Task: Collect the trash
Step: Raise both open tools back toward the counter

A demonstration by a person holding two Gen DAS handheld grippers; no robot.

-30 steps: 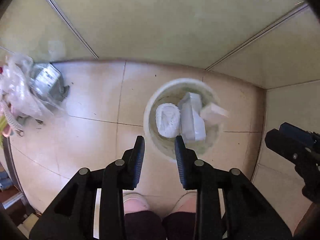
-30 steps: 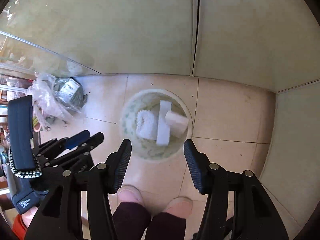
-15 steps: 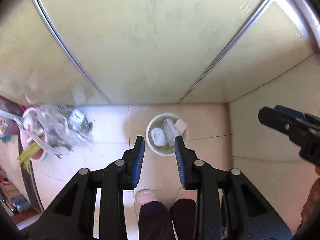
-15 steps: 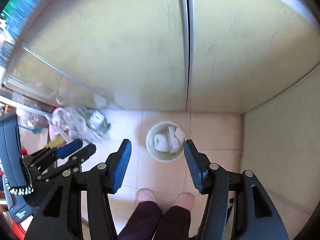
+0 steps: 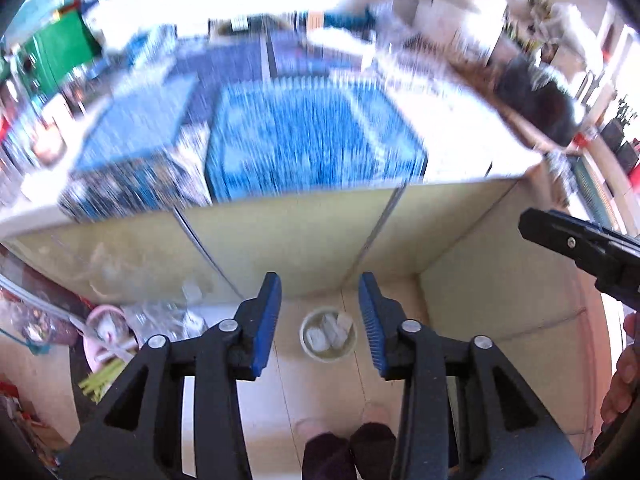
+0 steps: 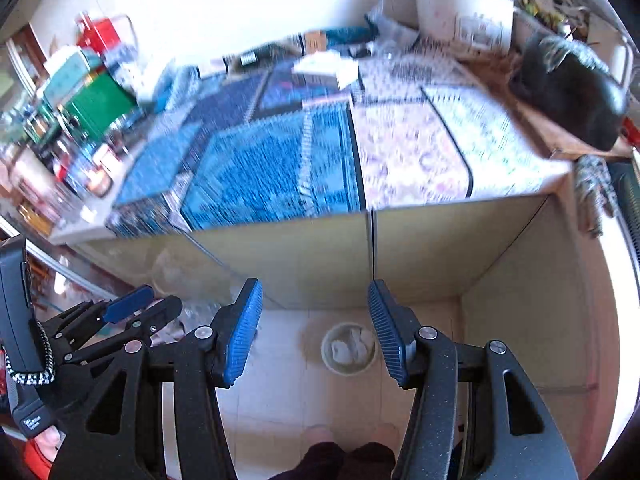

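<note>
A round pale trash bin (image 5: 328,338) stands on the tiled floor far below, by the cabinet front; it holds white crumpled paper and boxes. It also shows in the right wrist view (image 6: 349,349). My left gripper (image 5: 320,322) is open and empty, high above the bin. My right gripper (image 6: 316,330) is open and empty, also high above it. A white paper or box (image 6: 326,69) lies at the back of the patterned countertop (image 6: 412,152). The countertop is blurred in the left wrist view (image 5: 312,136).
Green and red containers (image 6: 100,100) and jars crowd the counter's left end. A white pot (image 6: 464,4) and a dark bag (image 6: 568,88) sit at its right end. A clear plastic bag (image 5: 160,320) and a pink bowl (image 5: 100,320) lie on the floor at left. My feet (image 5: 344,424) are below.
Both grippers rose a long way from the bin; it shrank in view and the countertop came into sight. Both stayed open and empty.
</note>
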